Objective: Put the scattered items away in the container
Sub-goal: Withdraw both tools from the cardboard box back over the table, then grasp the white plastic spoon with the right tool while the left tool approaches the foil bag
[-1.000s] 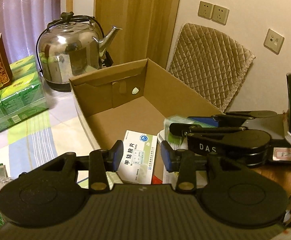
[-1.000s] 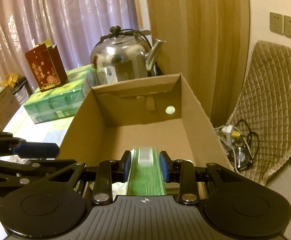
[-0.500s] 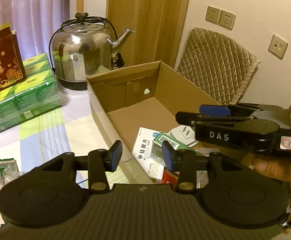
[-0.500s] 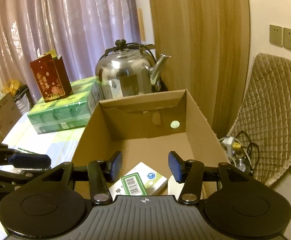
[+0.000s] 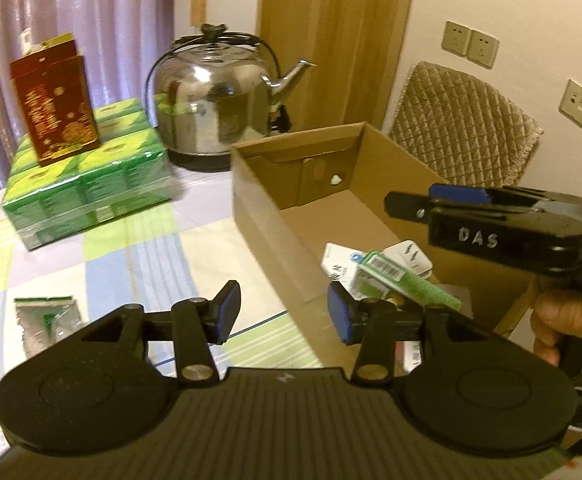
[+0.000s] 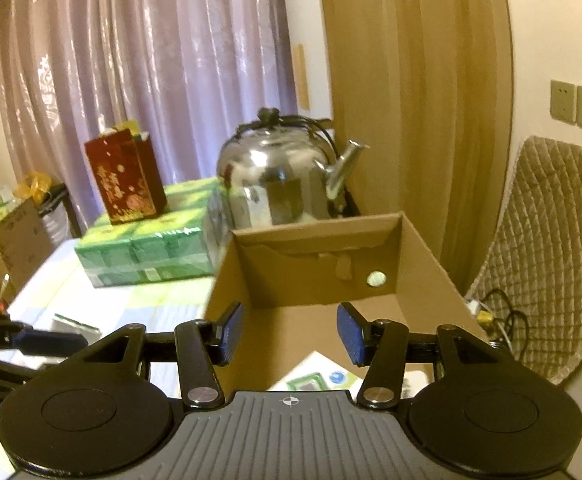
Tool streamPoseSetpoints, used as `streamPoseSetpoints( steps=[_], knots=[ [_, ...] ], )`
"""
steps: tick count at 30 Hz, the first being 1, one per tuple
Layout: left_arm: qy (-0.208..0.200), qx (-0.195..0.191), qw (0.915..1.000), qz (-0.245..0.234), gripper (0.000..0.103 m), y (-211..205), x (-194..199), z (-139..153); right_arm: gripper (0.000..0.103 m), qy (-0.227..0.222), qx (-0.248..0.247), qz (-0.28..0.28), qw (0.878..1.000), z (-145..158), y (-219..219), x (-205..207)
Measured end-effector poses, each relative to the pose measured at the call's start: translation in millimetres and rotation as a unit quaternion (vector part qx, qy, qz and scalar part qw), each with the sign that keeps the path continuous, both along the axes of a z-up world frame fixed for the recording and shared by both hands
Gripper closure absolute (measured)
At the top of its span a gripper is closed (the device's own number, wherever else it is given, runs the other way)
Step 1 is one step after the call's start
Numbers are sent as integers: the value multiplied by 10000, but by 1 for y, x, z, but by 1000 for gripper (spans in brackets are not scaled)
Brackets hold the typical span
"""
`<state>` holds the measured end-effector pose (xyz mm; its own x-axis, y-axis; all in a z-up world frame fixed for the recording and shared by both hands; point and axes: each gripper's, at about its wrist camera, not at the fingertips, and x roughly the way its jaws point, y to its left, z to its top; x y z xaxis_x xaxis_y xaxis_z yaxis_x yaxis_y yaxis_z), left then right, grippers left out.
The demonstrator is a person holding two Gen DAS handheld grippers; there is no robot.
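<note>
Meanwhile, foil sachet [image 5: 47, 318] left of left tool [image 5: 281, 312]

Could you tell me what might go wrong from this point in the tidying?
The foil sachet lies flat on the tablecloth, so the open left gripper may struggle to pinch it or may snag the cloth. The green box rests tilted on other packs in the cardboard box and could slide.

Table [image 5: 139, 248]: box [image 5: 275, 240], kettle [image 5: 215, 108], green packs [image 5: 87, 184], sachet [image 5: 47, 316].
</note>
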<state>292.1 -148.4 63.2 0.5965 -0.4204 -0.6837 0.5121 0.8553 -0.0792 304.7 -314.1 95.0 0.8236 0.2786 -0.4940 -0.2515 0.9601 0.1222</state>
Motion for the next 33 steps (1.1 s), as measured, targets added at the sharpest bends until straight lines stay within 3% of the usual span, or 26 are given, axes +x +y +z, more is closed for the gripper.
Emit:
streamPoseSetpoints(
  steps=[5, 16, 21, 29, 33],
  knots=[
    [6, 76, 9999, 144, 60, 24, -2, -2, 54, -148, 125, 381, 9991, 4, 29, -8],
    [50, 337, 9948, 961, 41, 121, -1, -14, 53, -197, 202, 1245, 9918, 3, 96, -22],
    [123, 386, 9899, 1361, 32, 167, -5, -22, 48, -83, 39, 1708, 9853, -6, 129, -30],
    [274, 523, 9805, 1876, 30, 226, -6, -37, 47, 96, -454, 2441, 9686, -36, 177, -44],
    [456, 658, 9792, 1866, 30, 242, -9, -50, 48, 221, -768, 2783, 9572, -56, 195, -49]
  ],
)
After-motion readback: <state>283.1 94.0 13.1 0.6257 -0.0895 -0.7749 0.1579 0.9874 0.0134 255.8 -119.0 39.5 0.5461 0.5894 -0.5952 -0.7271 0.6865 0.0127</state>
